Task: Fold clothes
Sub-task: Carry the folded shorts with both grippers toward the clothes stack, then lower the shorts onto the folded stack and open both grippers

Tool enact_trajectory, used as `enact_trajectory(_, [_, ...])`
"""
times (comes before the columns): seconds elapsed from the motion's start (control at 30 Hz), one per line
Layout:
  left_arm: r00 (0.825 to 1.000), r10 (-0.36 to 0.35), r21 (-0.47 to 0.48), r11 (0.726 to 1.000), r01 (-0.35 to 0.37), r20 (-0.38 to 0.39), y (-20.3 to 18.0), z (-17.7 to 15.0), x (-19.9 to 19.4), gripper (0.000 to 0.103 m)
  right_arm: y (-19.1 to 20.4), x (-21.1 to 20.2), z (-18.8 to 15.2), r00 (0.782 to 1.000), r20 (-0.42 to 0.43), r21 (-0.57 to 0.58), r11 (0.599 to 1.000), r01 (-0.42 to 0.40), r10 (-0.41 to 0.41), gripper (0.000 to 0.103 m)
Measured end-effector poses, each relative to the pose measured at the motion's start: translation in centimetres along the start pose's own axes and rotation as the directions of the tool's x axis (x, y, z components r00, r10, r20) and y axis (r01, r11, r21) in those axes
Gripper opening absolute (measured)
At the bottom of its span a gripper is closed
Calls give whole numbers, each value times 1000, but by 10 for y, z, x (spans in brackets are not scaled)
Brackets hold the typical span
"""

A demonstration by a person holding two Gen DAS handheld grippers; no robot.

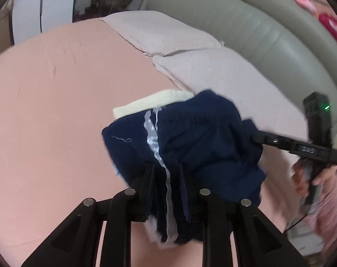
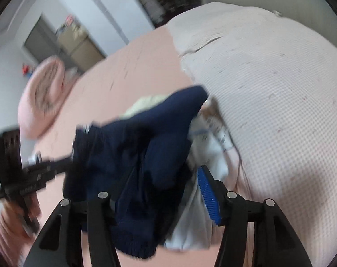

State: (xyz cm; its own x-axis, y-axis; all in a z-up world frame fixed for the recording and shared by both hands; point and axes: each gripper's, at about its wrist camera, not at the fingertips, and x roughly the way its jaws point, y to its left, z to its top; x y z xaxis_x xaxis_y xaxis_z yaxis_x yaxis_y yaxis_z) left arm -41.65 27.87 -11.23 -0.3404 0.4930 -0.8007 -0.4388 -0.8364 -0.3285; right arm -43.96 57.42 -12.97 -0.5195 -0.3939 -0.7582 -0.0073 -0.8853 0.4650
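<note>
Shorts (image 1: 190,138) pinched in both grippers, held above pink bed (image 1: 46,111).
Left gripper (image 1: 168,178) clamped on striped edge; right gripper (image 2: 166,191) gripping bunched fabric, jaws partly spread. Mid-fold, seemingly; next, lower flat, edges matched. Beyond: cream cloth (image 1: 146,102), pillows (image 1: 224,75).

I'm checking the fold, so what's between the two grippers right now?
In the left wrist view, only the bunched navy shorts span from the left gripper to the right gripper.

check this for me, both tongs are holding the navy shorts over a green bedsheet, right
Not quite: the bedsheet is pink, not green, as the left wrist view shows. The rest holds: the left tongs and right tongs both grip the navy shorts.
</note>
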Motion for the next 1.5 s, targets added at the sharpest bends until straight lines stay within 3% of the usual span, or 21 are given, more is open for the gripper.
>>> enact_trajectory(0.07, [999, -7, -23, 1000, 6, -53, 3, 8, 18, 27, -7, 6, 11, 999, 8, 44, 999, -32, 31, 56])
enact_trajectory(0.1, [998, 16, 0, 1000, -16, -64, -1, 9, 20, 23, -6, 13, 15, 999, -1, 42, 998, -39, 39, 42])
enact_trajectory(0.17, [997, 71, 58, 996, -68, -43, -11, 10, 12, 19, 12, 9, 16, 998, 62, -64, 998, -17, 21, 17])
enact_trajectory(0.23, [990, 136, 67, 989, -134, -33, -12, 8, 2, 19, 32, 3, 17, 990, 143, -188, 982, 16, 11, 17])
enact_trajectory(0.3, [979, 201, 75, 977, -198, -23, -13, 5, -8, 23, 37, 1, 16, 981, 194, -228, 973, 40, 5, 18])
enact_trajectory(0.37, [968, 247, 45, 968, -245, -40, -6, 4, -9, 28, 25, 20, 23, 989, 124, -180, 979, 99, -77, 21])
enact_trajectory(0.47, [979, 203, 8, 979, -203, 6, -1, 7, -21, 31, 2, 27, 29, 997, 32, -51, 996, 77, -76, 38])
enact_trajectory(0.53, [973, 221, 44, 974, -224, 70, -9, 11, -30, 36, 1, 6, 25, 991, 100, -38, 995, 88, -84, 39])
enact_trajectory(0.63, [981, 168, 156, 971, -182, 99, -29, 16, -20, 40, 6, -33, 17, 966, 234, -46, 991, 124, -110, 41])
enact_trajectory(0.7, [985, 131, 230, 961, -155, 115, -42, 19, -13, 39, 23, -50, 9, 957, 288, -91, 994, 64, -35, 41])
enact_trajectory(0.73, [986, 113, 266, 953, -142, 121, -49, 20, -9, 39, 39, -45, 3, 973, 229, -155, 988, 2, 34, 41])
enact_trajectory(0.8, [989, 93, 327, 937, -125, 111, -62, 25, 5, 37, 65, -22, -10, 993, 108, -255, 967, -27, 56, 41])
enact_trajectory(0.9, [990, 120, 320, 938, -137, 72, -66, 39, 34, 37, 80, 24, -34, 995, -52, -365, 929, 60, -85, 40])
enact_trajectory(0.97, [996, 72, 252, 964, -82, 47, -61, 53, 39, 37, 61, 38, -46, 984, -97, -343, 933, 109, -151, 38])
enact_trajectory(1.03, [994, 78, 226, 970, -92, 71, -63, 54, 29, 37, 52, 24, -50, 990, -83, -299, 950, 88, -118, 38])
enact_trajectory(1.1, [985, 94, 268, 955, -130, 145, -68, 43, 10, 37, 62, 4, -49, 994, -21, -326, 941, 93, -105, 41])
enact_trajectory(1.17, [974, 133, 351, 917, -191, 184, -74, 25, 0, 37, 78, -12, -46, 991, 96, -381, 917, 120, -90, 41])
enact_trajectory(1.23, [975, 159, 414, 886, -209, 153, -74, 11, 5, 37, 86, -4, -38, 982, 141, -408, 896, 175, -128, 41])
enact_trajectory(1.37, [975, 216, 438, 872, -218, 56, -64, -7, 29, 37, 67, 39, -16, 973, 88, -344, 910, 232, -215, 41])
enact_trajectory(1.43, [975, 211, 444, 868, -221, 73, -66, -7, 24, 37, 56, 40, -9, 978, 69, -290, 934, 209, -197, 39])
enact_trajectory(1.5, [975, 188, 441, 870, -219, 115, -68, -3, 15, 37, 57, 26, -8, 972, 116, -285, 930, 231, -206, 41])
